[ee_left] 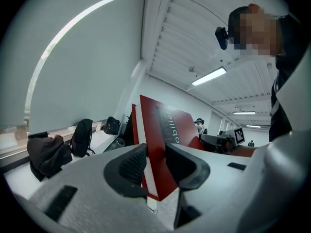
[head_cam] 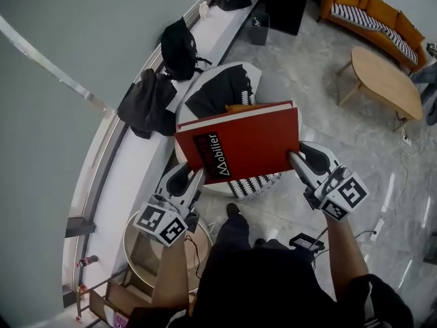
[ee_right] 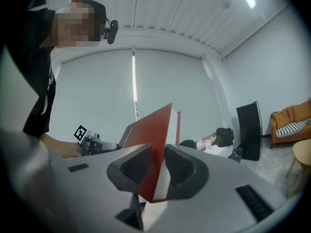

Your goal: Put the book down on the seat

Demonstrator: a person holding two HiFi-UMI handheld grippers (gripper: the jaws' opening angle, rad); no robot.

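Above the round white seat (head_cam: 268, 91), the red hardcover book (head_cam: 239, 145) is held in the air, cover up and roughly level, and is not yet set down. The left gripper (head_cam: 194, 180) is clamped on the book's near left corner and the right gripper (head_cam: 295, 159) on its near right corner. Each gripper view shows both pads pressed against the covers.

Risks noted:
- The grip is at the two near corners only, and the far edge is unsupported. If either pad slips, the book could droop or swing.
- The seat already carries a black garment (head_cam: 218, 91) and a striped cushion (head_cam: 254, 183) (partly hidden under the book). The book may land unevenly there, tilt, and slide off the seat's rounded edge.

Clearances: the seat's left edge stands near the window ledge (head_cam: 133, 169), where a dark jacket (head_cam: 147, 102) and a backpack (head_cam: 179, 46) lie. Room is tighter on that side. To the right of the seat is open marble floor (head_cam: 321, 115), which gives the freer side for approach and withdrawal.
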